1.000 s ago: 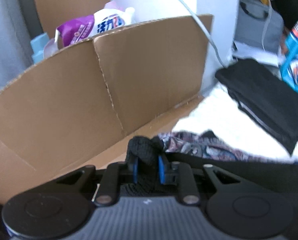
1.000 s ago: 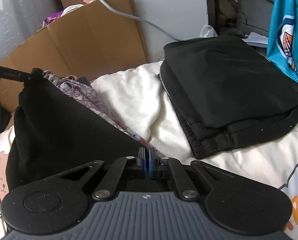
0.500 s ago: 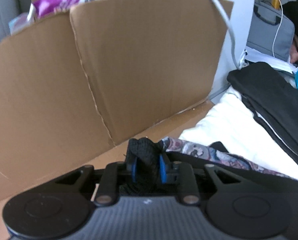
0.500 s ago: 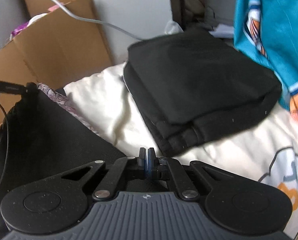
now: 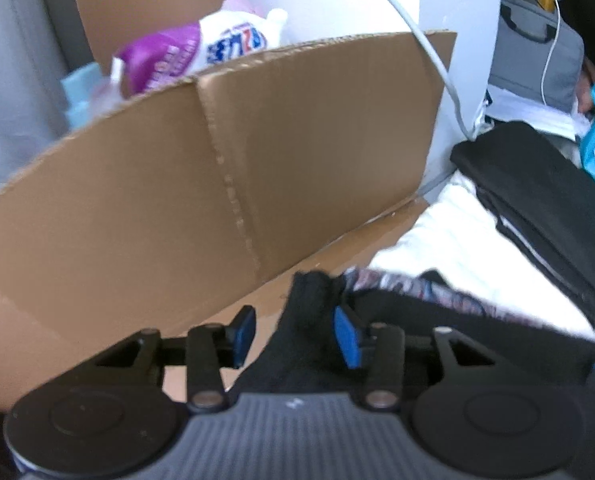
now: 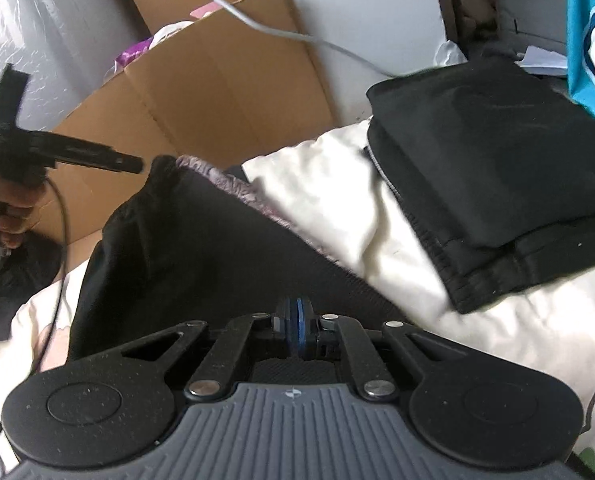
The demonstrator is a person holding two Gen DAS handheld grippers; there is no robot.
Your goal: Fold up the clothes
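You had two grippers (image 5: 293,334) (image 6: 296,330) in view, one black garment (image 6: 185,256) beside the cardboard sheet (image 5: 225,184), one folded black stack (image 6: 493,168) beyond that sheet, and one detergent pouch (image 5: 201,52) behind it.

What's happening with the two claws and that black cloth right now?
Left gripper opening, black garment corner loose between its pads. Right gripper shut on the garment's near edge. Folded black clothes lie beside it; nothing in the way.

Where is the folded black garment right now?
In the right wrist view the folded black garment lies at upper right on the white bedding, below the teal printed fabric and right of the cardboard sheet.
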